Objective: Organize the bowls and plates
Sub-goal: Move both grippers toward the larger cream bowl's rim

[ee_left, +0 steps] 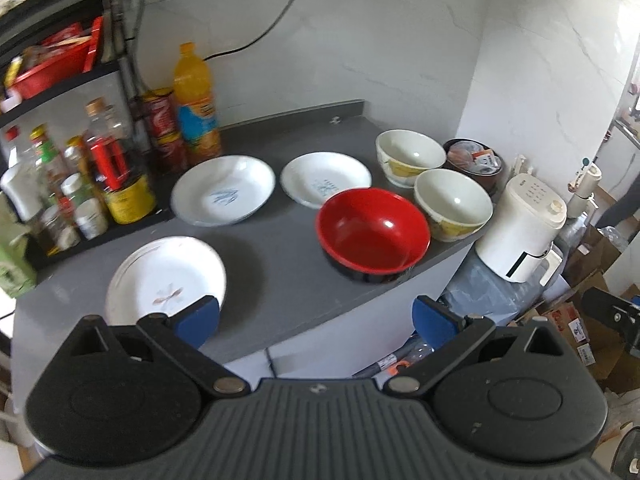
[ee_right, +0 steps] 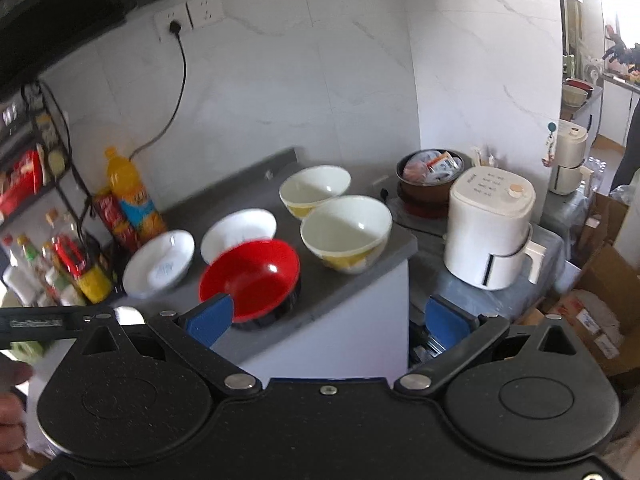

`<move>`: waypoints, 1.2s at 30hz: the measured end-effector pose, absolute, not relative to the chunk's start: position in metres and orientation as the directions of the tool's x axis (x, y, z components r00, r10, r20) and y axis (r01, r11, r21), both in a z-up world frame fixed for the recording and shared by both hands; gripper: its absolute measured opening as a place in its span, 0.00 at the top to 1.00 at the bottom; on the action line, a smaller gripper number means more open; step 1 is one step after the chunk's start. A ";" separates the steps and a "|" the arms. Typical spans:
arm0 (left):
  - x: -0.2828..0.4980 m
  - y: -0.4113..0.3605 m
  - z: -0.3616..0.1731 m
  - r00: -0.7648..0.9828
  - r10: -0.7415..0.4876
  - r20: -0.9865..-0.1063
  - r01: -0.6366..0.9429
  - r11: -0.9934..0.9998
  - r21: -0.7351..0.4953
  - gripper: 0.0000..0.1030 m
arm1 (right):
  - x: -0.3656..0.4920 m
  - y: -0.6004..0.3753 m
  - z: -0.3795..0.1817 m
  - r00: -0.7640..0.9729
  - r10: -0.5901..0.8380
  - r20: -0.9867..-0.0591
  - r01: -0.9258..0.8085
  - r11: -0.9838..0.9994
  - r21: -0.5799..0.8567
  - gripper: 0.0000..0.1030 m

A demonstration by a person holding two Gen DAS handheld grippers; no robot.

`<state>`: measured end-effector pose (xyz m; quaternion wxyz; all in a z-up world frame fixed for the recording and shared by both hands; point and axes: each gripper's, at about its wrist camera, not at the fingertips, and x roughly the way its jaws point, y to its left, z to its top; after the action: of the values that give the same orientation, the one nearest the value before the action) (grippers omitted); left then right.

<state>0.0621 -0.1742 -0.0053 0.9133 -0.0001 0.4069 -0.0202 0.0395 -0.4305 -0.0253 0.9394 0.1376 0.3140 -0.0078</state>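
- Blue-padded fingers of the left gripper [ee_left: 316, 322] are spread wide and hold nothing; they are held above the front edge of the grey worktop [ee_left: 276, 248].
- Just beyond its left finger, a white plate with a brown motif [ee_left: 166, 276] is seen near the front edge.
- Two white plates with blue marks [ee_left: 224, 190] [ee_left: 326, 178] are set side by side toward the back edge.
- A red bowl [ee_left: 372, 230] with a black outside is placed near the worktop's right front corner, with two cream bowls with yellow patterns [ee_left: 452, 204] [ee_left: 410, 156] close behind it along the right edge.
- The right gripper [ee_right: 328, 322] is likewise spread wide and empty; its left finger overlaps the red bowl's near rim in that view.
- An orange drink bottle [ee_left: 196, 104] and cans are stood at the back left, beside a rack of condiment bottles [ee_left: 76, 184].
- A white air fryer [ee_right: 490, 232] and a brown container [ee_right: 430, 176] filled with packets are seen beyond the right edge, lower down.
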 end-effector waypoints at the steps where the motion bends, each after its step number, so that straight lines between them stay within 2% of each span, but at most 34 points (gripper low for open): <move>1: 0.071 -0.178 -0.006 0.666 -0.043 -0.745 0.044 0.999 -0.018 0.01 | 0.045 -0.432 -0.026 0.803 0.060 -0.593 0.111 0.962 0.248 0.00; 14: 0.180 -0.226 -0.019 0.649 -0.151 -0.746 0.191 0.981 -0.032 0.03 | 0.115 -0.450 -0.054 0.748 -0.018 -0.664 0.235 0.942 0.239 0.00; 23: 0.234 -0.249 -0.033 0.621 -0.192 -0.760 0.255 0.966 -0.035 0.03 | 0.152 -0.464 -0.074 0.720 -0.029 -0.694 0.298 0.916 0.271 0.08; 28: 0.263 -0.263 -0.044 0.595 -0.216 -0.774 0.295 0.955 -0.040 0.11 | 0.168 -0.473 -0.088 0.710 -0.023 -0.703 0.342 0.885 0.316 0.09; 30: 0.273 -0.267 -0.049 0.582 -0.230 -0.780 0.310 0.949 -0.048 0.12 | 0.175 -0.476 -0.094 0.705 -0.013 -0.709 0.354 0.873 0.336 0.18; 36: 0.303 -0.285 -0.064 0.553 -0.250 -0.795 0.354 0.934 -0.047 0.19 | 0.199 -0.482 -0.117 0.685 -0.001 -0.728 0.385 0.849 0.361 0.27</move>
<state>0.3026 -0.2850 -0.0643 0.8791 0.0592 0.4406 -0.1719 0.1992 -0.4824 -0.1166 0.8827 0.2519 0.3813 -0.1093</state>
